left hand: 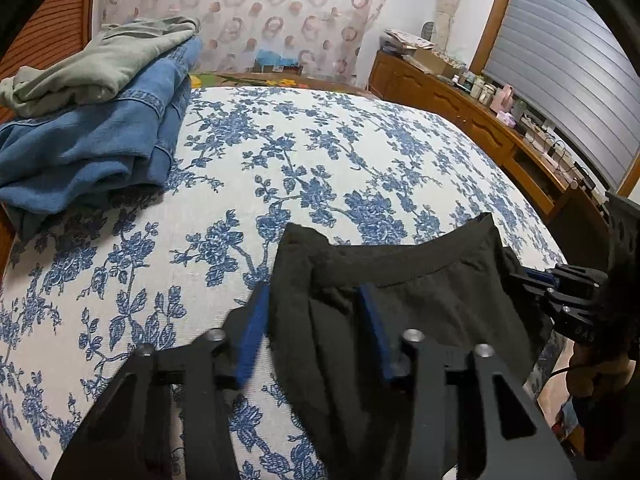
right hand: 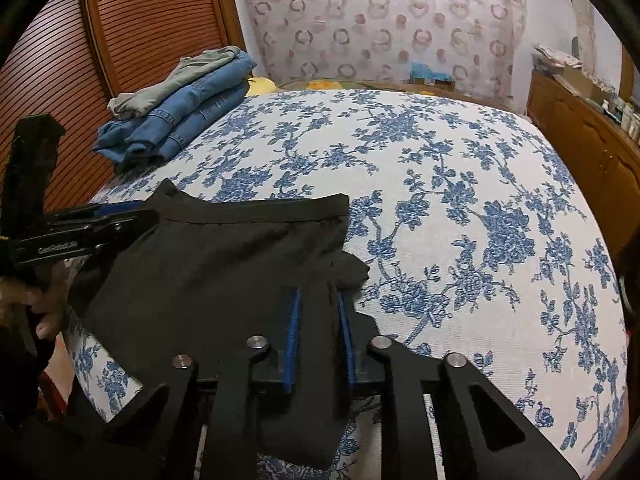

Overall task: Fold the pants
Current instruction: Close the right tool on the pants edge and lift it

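Gripping is the step in hand — black pants (right hand: 224,264) at the bed's (right hand: 460,208) near edge are clenched by the right gripper (right hand: 318,340), while cloth is straddled by the left gripper (left hand: 316,332), contact unclear. A joint lift is judged next.

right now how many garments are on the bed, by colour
black: 1, the black pants at the near edge of the bed, with fabric between both sets of jaws
blue: 1, the folded blue jeans at the far corner
grey-green: 1, the grey-green garment lying on top of the jeans
total: 3
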Available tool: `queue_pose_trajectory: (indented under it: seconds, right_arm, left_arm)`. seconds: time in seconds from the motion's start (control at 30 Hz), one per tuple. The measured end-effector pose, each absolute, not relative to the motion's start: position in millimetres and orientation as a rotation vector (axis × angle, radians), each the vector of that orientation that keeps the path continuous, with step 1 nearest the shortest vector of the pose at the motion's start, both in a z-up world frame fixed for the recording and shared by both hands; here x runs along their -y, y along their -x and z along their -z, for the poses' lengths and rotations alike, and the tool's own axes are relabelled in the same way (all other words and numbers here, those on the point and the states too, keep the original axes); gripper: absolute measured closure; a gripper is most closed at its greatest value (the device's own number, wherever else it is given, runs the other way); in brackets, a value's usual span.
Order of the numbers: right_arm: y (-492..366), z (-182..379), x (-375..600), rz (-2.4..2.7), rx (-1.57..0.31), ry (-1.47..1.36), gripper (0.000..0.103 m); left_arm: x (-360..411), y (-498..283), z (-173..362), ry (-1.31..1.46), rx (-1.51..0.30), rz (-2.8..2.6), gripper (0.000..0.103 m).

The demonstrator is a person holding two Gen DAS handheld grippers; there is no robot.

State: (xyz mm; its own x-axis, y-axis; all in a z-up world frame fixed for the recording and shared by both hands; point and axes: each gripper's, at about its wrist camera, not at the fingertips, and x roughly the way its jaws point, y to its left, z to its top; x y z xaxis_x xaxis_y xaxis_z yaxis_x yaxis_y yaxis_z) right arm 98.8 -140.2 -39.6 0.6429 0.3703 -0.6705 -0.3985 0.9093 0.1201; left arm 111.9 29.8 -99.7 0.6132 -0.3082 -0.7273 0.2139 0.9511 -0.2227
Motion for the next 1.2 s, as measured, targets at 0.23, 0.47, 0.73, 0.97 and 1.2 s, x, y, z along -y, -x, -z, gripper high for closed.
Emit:
queue_pose_trajectory:
  seconds: [0.23, 0.47, 0.73, 0.97, 1.2]
  right_arm:
    - [-96, 38, 143, -0.445, -0.739, 0.026, 0.093]
    - [-82, 23, 148, -0.457, -0.678, 0.012, 0.094]
    - [-67, 9, 151, -0.458, -0.608, 0.028, 0.094]
    - [-56, -10, 154, -0.464, -0.544, 0.04, 0.094]
    - [-48, -31, 153, -0.471, -0.489, 0.07, 0.094]
  left_arm:
    - [-29, -100, 91, 0.14, -0.818, 0.318, 0.09]
    - [-29, -81, 66, 0.153, -0.732, 0.342, 0.092]
    - [-26, -65, 41, 0.144, -0.647, 0.357, 0.093]
    - [-27, -53, 17, 0.139, -0.575, 0.361, 0.093]
    - [-28, -50, -1, 0.117, -0.524, 0.351, 0.093]
